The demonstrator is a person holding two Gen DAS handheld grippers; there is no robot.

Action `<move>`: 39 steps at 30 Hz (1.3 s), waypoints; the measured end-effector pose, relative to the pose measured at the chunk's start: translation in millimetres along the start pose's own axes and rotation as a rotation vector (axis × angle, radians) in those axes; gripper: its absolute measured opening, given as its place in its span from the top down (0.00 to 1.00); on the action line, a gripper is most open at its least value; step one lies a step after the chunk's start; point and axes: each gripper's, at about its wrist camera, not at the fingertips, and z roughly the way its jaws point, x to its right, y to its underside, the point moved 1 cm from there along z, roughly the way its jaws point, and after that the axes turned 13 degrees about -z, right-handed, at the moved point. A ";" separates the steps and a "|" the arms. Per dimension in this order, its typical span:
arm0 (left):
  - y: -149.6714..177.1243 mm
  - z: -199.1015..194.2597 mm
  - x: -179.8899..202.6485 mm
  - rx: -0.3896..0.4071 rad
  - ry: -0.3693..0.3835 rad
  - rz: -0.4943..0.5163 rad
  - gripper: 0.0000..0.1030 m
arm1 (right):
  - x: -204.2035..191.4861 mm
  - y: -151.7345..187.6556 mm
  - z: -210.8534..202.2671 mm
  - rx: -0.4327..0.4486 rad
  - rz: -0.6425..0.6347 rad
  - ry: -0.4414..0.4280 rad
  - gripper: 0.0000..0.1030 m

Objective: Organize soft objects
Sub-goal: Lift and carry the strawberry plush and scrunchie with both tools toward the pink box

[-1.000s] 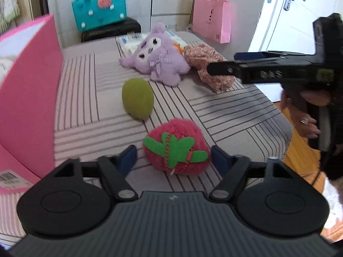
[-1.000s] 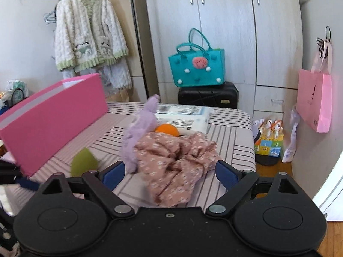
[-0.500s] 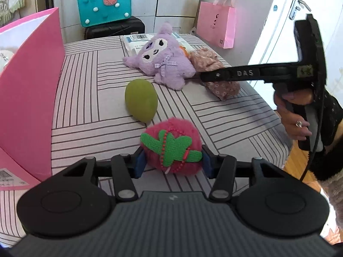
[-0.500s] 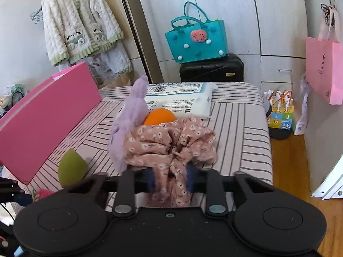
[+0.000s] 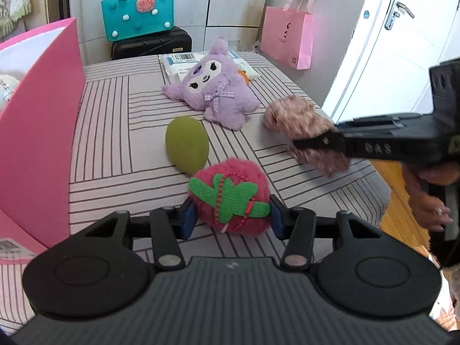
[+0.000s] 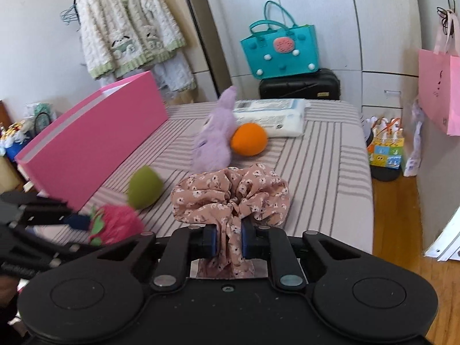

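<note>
- The left gripper (image 5: 229, 219), spread a second ago, has been closing and now pinches the pink strawberry plush (image 5: 230, 197) on the striped bed (image 5: 115, 155).
- The right gripper (image 6: 228, 240) has clamped onto the floral scrunchie (image 6: 231, 194), which has left its spot beside the purple plush (image 5: 214, 93).
- The scrunchie is motion-blurred in the left view.
- The orange ball (image 6: 248, 139) sits half hidden behind the purple plush.
- The green egg-shaped toy (image 5: 187, 143) lies just beyond the strawberry.

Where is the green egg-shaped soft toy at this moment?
In the left wrist view the green egg-shaped toy lies on the striped bed cover, between the purple plush behind it and the pink strawberry plush in front.
</note>
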 end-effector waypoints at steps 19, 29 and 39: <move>4.2 -34.2 0.4 -0.065 0.058 0.037 0.53 | -40.2 4.4 -30.8 -0.060 0.030 -0.115 0.81; 1.2 -63.6 -7.9 -0.092 0.087 0.056 0.53 | -67.7 -4.3 -51.4 -0.072 0.020 -0.185 0.80; -5.9 -95.3 -27.5 -0.078 0.076 0.065 0.53 | -93.8 -23.4 -63.5 -0.079 -0.028 -0.245 0.80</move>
